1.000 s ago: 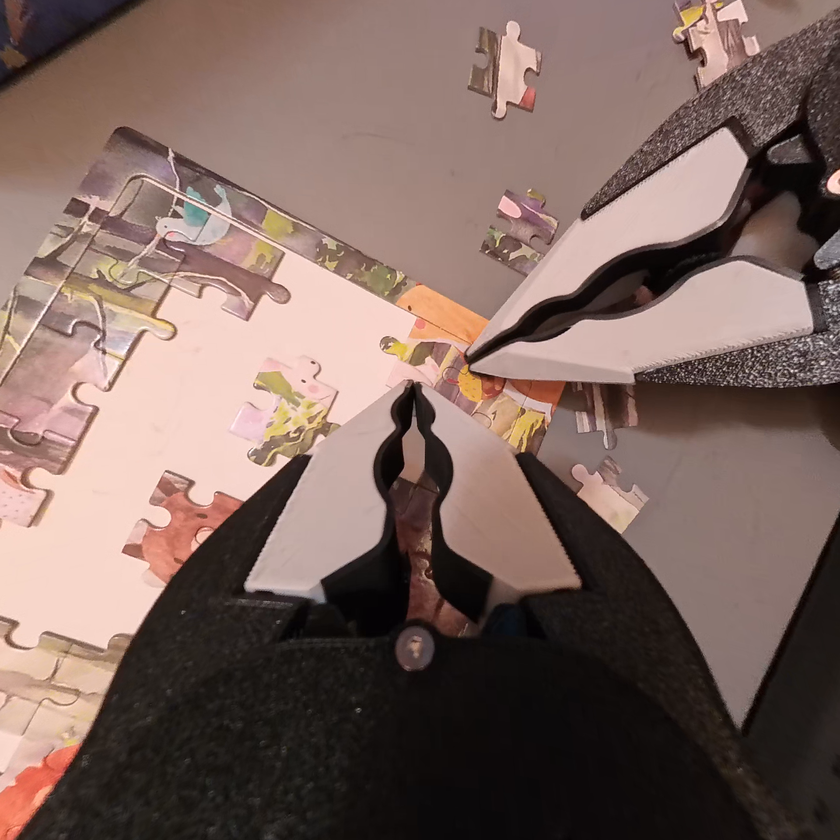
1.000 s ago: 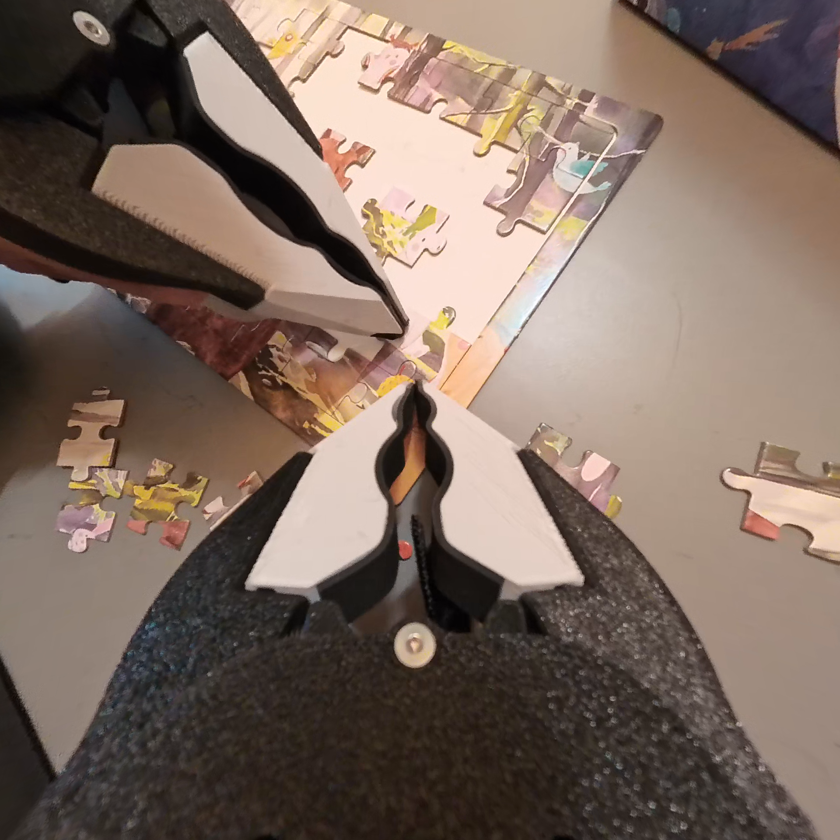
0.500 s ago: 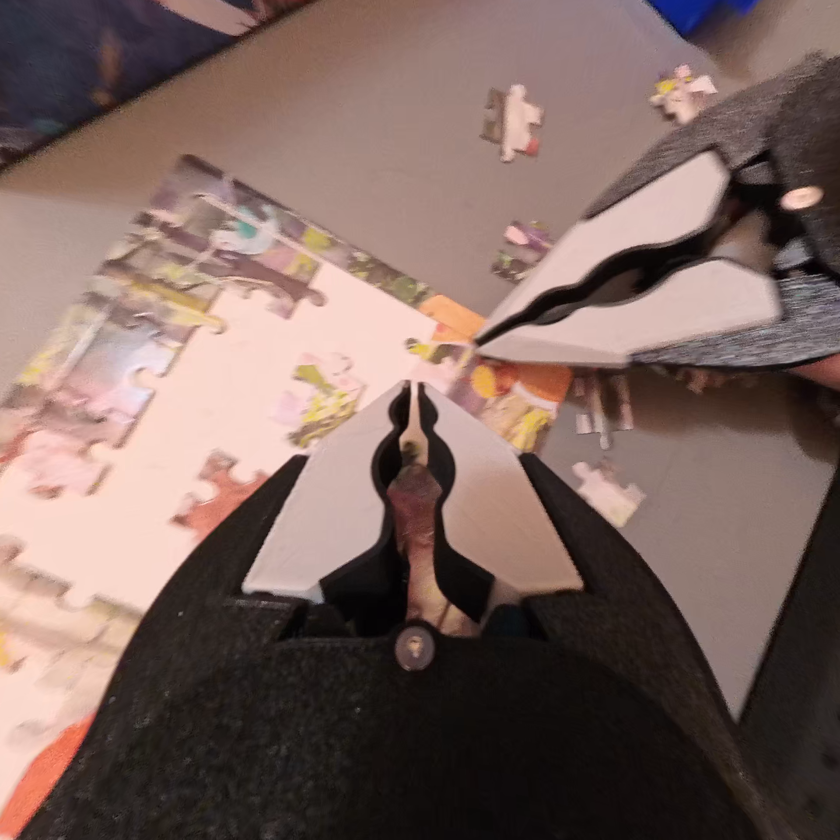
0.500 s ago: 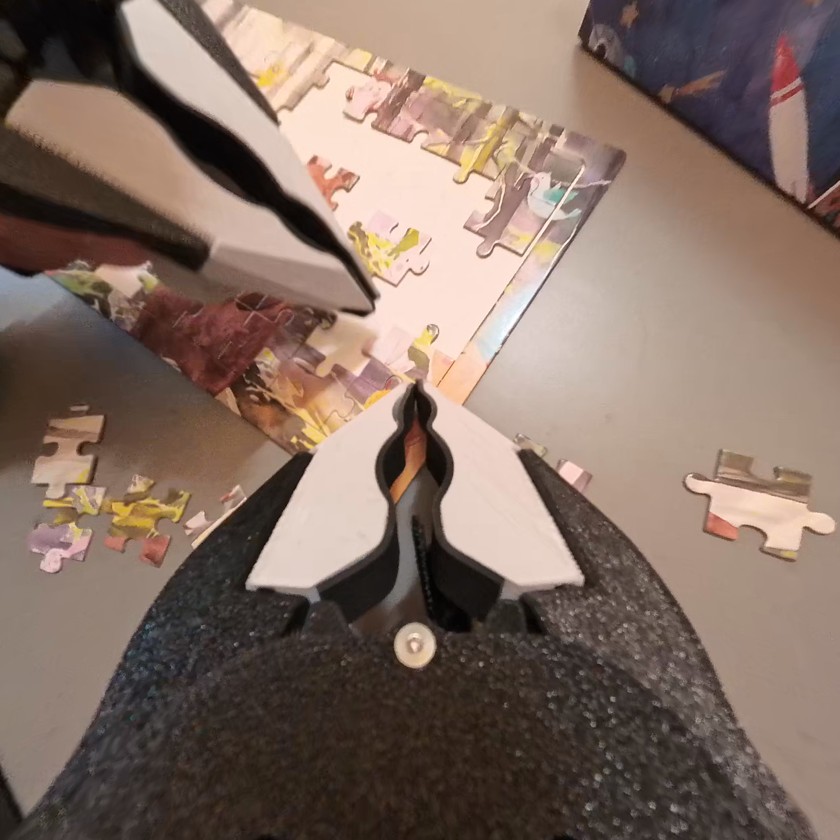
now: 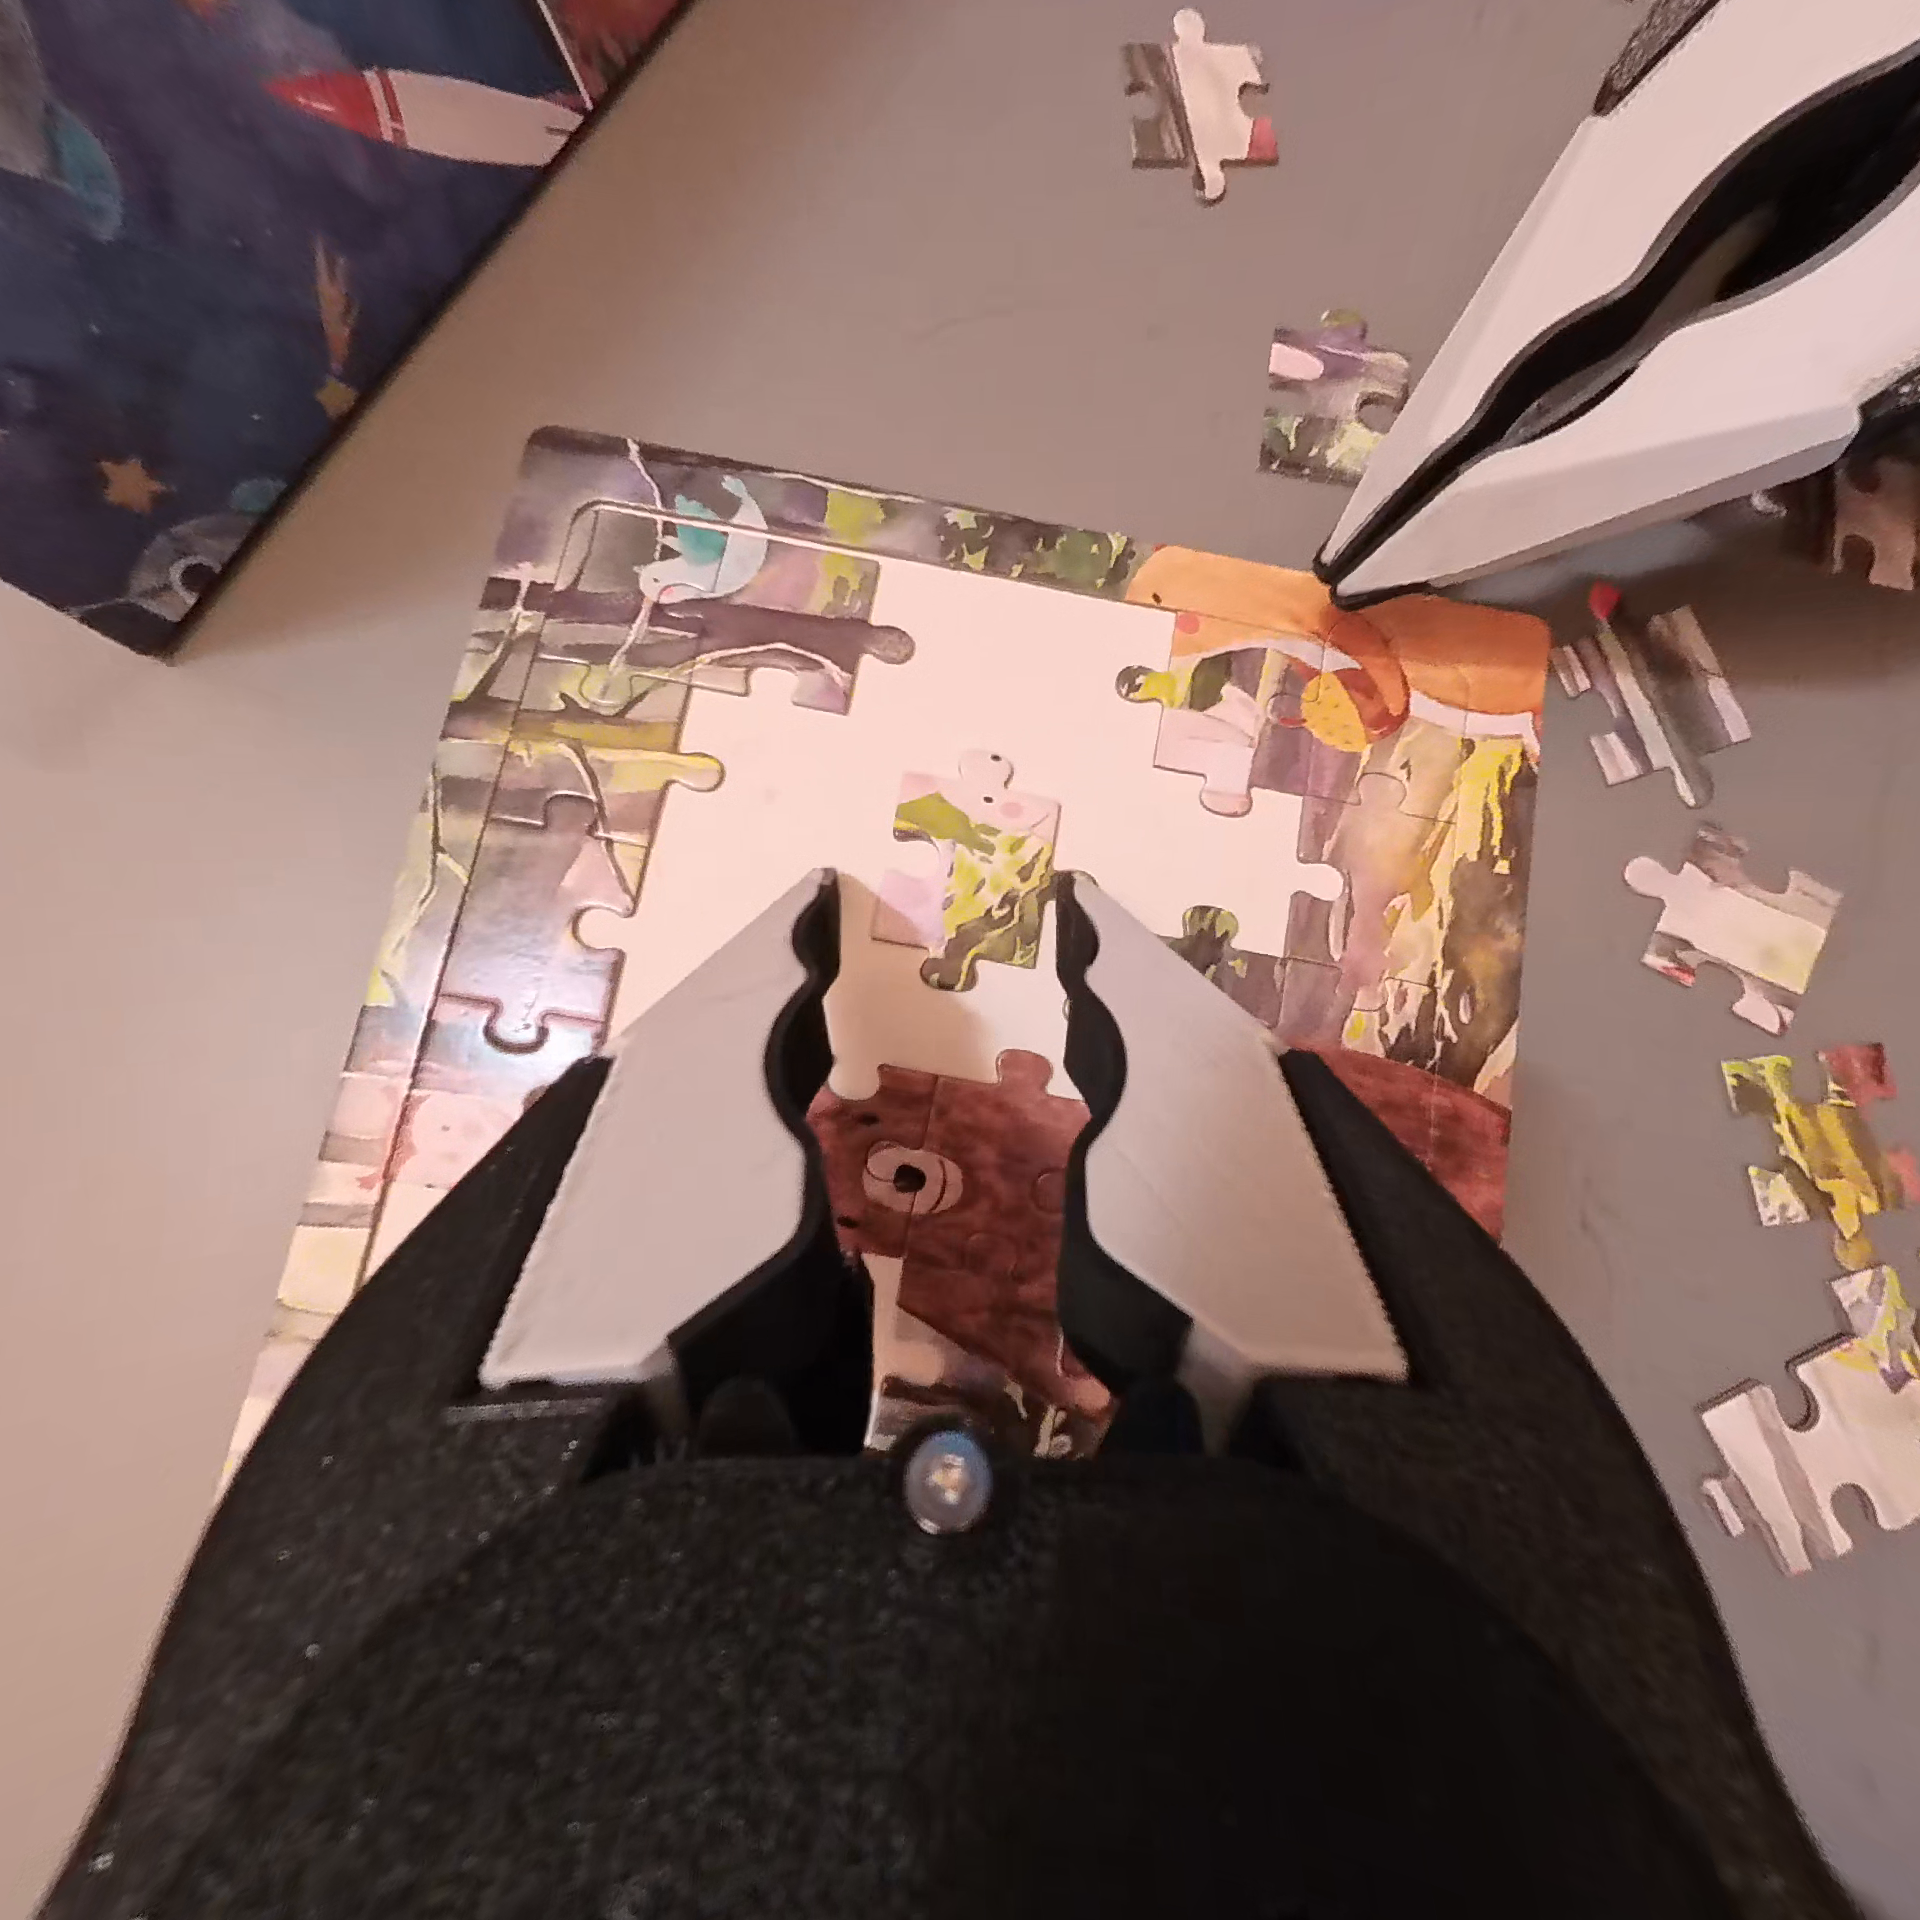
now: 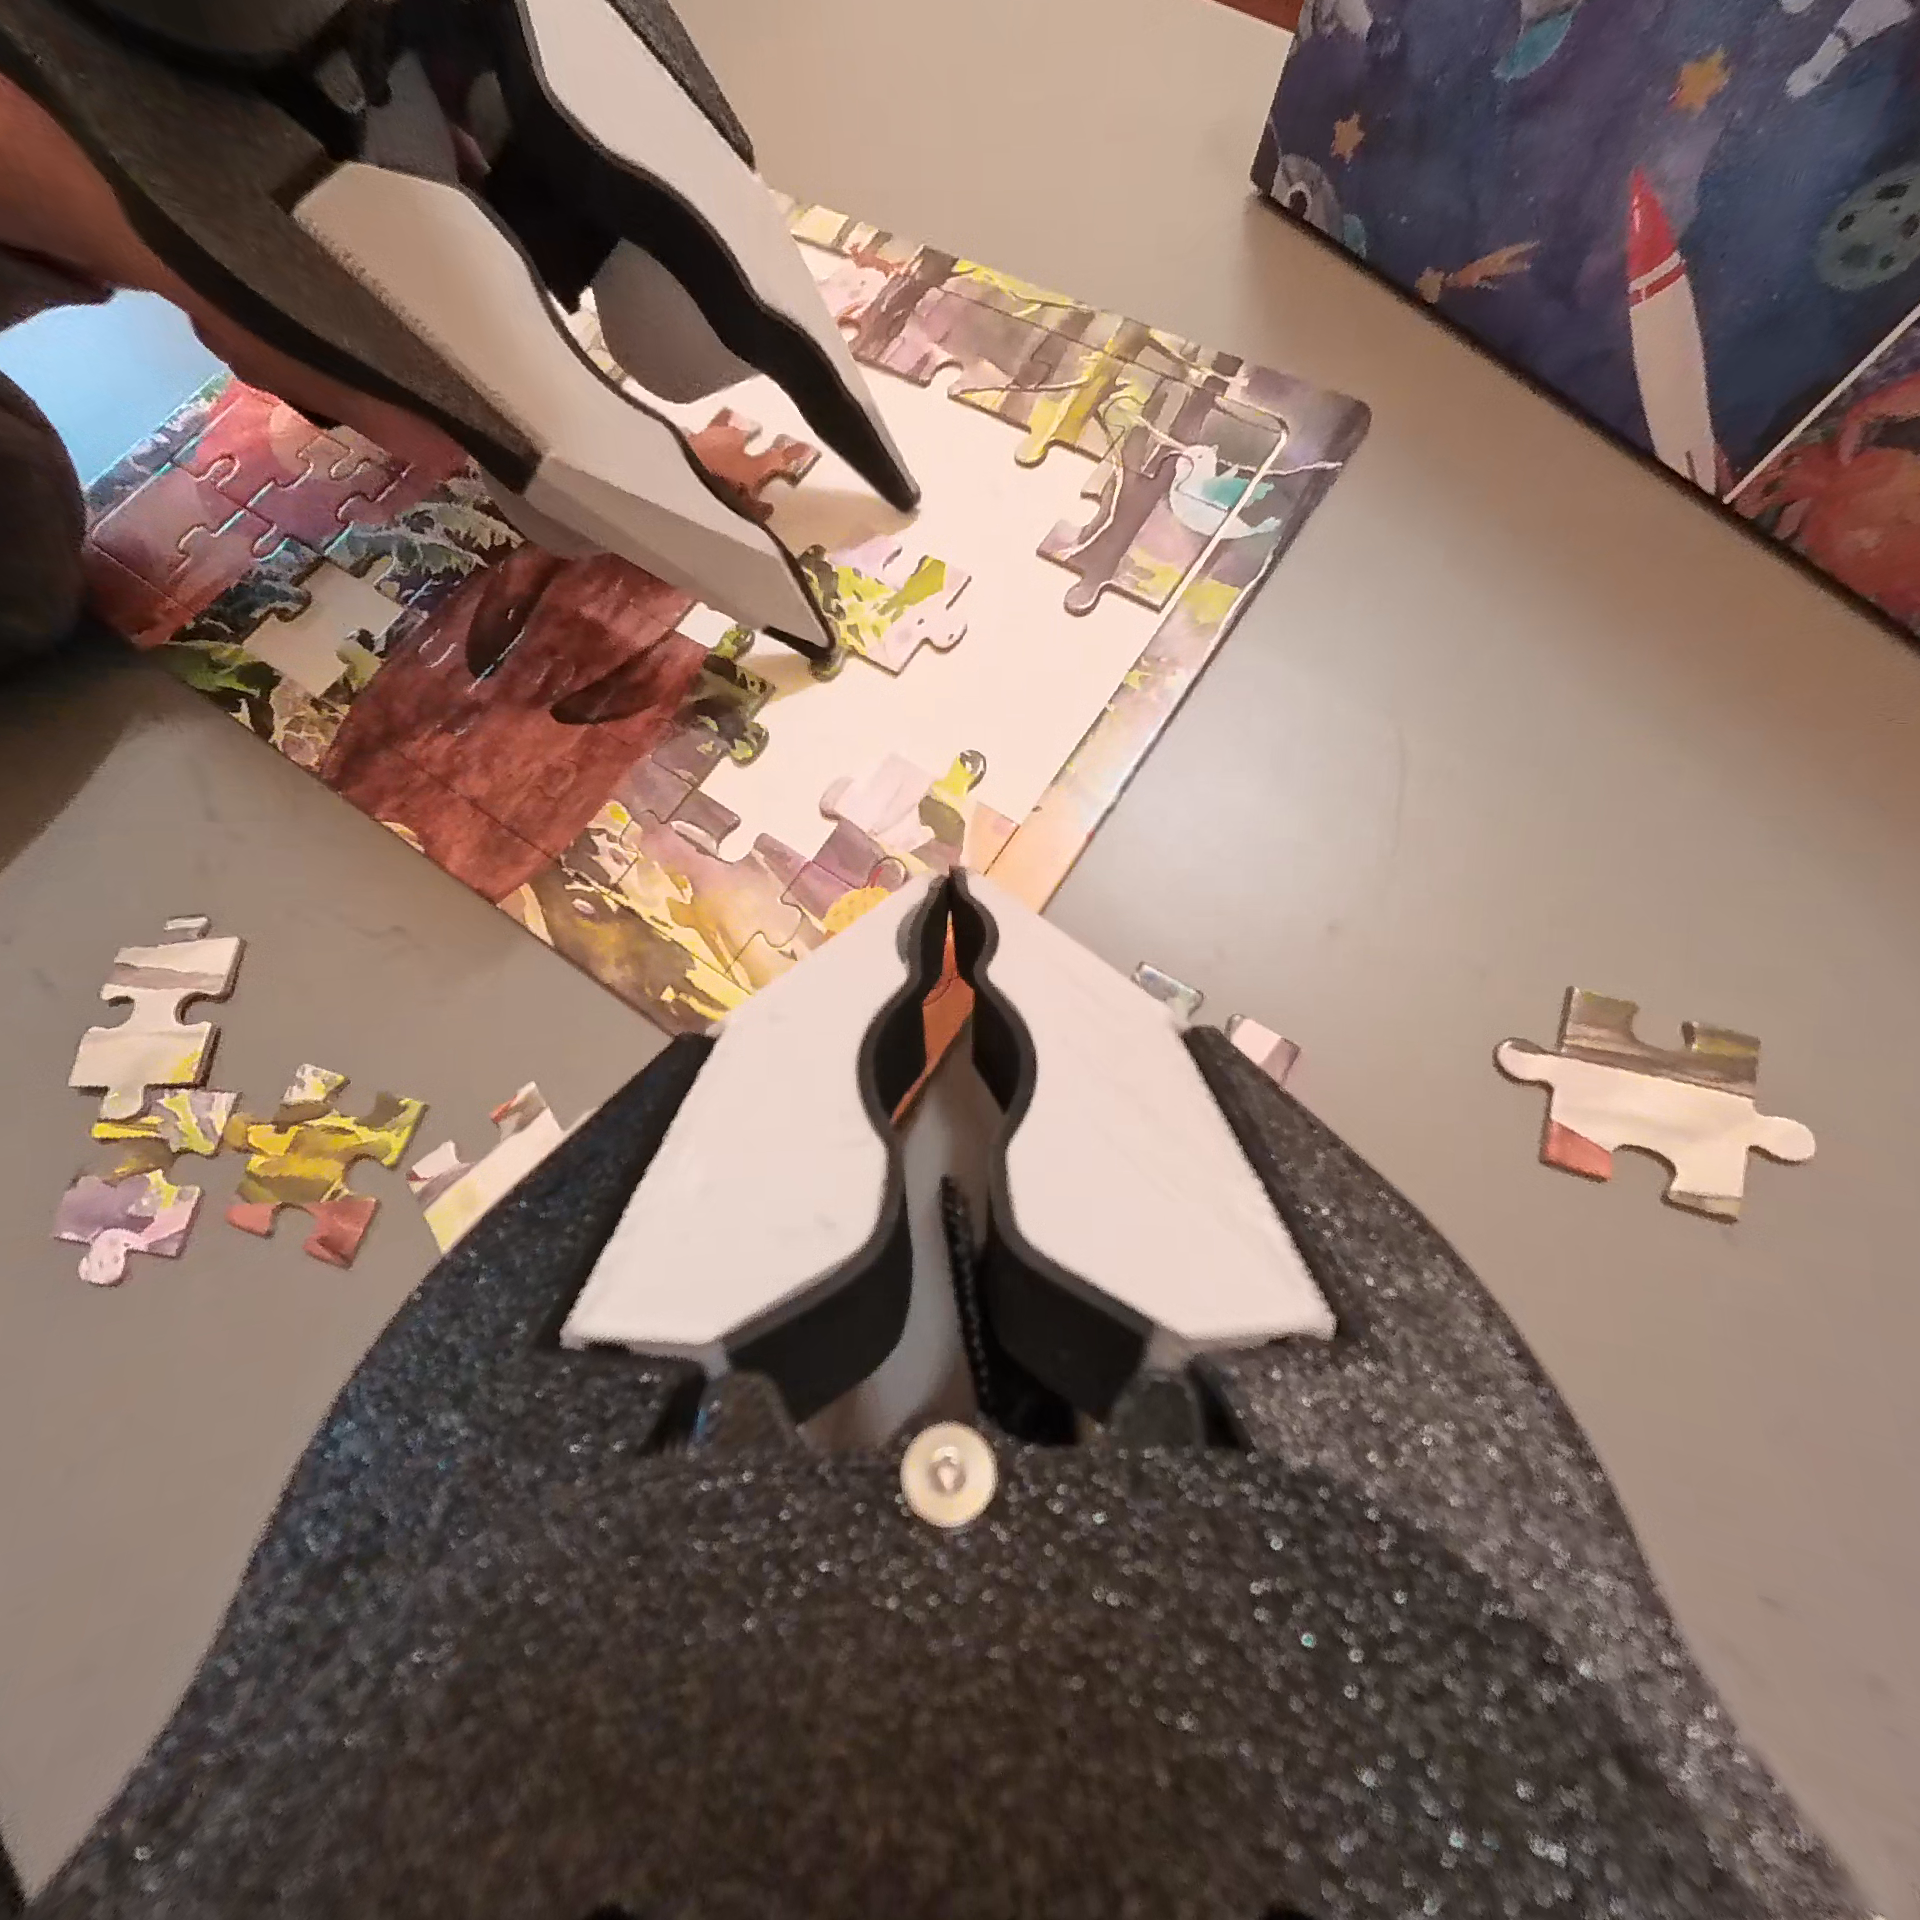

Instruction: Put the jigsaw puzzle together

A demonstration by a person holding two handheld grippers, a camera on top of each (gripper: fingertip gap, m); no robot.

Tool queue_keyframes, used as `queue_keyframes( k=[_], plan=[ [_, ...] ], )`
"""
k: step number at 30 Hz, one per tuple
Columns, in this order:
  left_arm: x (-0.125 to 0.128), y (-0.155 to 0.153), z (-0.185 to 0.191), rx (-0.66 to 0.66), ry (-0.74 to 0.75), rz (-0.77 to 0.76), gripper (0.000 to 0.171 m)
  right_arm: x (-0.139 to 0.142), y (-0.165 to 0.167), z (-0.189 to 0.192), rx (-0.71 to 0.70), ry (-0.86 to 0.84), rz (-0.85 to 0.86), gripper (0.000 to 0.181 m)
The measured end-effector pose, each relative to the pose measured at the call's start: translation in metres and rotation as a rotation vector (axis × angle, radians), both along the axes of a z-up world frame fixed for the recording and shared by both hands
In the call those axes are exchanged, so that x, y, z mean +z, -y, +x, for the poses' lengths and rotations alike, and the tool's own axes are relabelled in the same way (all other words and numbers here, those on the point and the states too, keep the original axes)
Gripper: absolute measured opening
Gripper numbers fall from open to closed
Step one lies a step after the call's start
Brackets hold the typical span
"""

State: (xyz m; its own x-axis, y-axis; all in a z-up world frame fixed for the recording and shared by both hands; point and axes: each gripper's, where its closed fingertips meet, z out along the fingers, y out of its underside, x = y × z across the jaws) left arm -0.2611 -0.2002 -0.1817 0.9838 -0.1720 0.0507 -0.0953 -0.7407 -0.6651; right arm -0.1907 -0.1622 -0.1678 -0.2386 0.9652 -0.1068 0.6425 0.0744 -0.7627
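Note:
The puzzle board (image 5: pixel 1039 644) lies flat on the grey table, its edges and lower part filled and its white middle bare. A loose green and pink piece (image 5: pixel 971 868) lies on that bare middle. My left gripper (image 5: pixel 948 888) is open and empty, with its tips on either side of this piece. In the right wrist view the left gripper (image 6: pixel 862 575) hangs just above the board (image 6: pixel 1039 665) with the piece (image 6: pixel 909 613) at its lower tip. My right gripper (image 6: pixel 951 883) is shut, its tip on the board's orange corner (image 5: pixel 1455 644). It also shows in the left wrist view (image 5: pixel 1340 582).
Several loose pieces lie on the table right of the board (image 5: pixel 1735 925), (image 5: pixel 1818 1153), and beyond it (image 5: pixel 1195 104). More loose pieces show in the right wrist view (image 6: pixel 312 1153), (image 6: pixel 1652 1112). A dark blue patterned box (image 5: pixel 208 260) stands at the far left. My hands' fingertips stand some 9 cm from each other.
My left gripper has opened and moved away from the orange corner to the board's middle, over the loose green piece. My right gripper stays shut at the corner.

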Motion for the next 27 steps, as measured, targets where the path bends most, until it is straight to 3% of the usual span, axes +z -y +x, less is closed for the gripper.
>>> queue_keyframes(
  k=[8, 16, 22, 25, 27],
  plan=[
    [0.001, 0.002, 0.01, -0.042, -0.055, -0.012, 0.021, -0.002, 0.004, 0.001, 0.024, 0.008, 0.021, 0.0],
    [0.007, 0.003, -0.008, 0.02, -0.043, -0.017, 0.04, -0.001, 0.004, 0.001, 0.022, 0.006, 0.011, 0.0],
    [0.006, 0.011, -0.01, 0.036, -0.027, -0.021, 0.027, 0.012, 0.003, -0.021, 0.043, 0.022, -0.052, 0.0],
    [0.005, 0.015, -0.005, 0.023, -0.014, -0.016, 0.025, 0.008, -0.003, -0.043, 0.089, 0.064, -0.003, 0.01],
    [0.002, 0.018, -0.003, 0.011, -0.009, -0.027, 0.025, 0.008, 0.01, -0.048, 0.228, 0.065, 0.009, 0.024]
  ],
)
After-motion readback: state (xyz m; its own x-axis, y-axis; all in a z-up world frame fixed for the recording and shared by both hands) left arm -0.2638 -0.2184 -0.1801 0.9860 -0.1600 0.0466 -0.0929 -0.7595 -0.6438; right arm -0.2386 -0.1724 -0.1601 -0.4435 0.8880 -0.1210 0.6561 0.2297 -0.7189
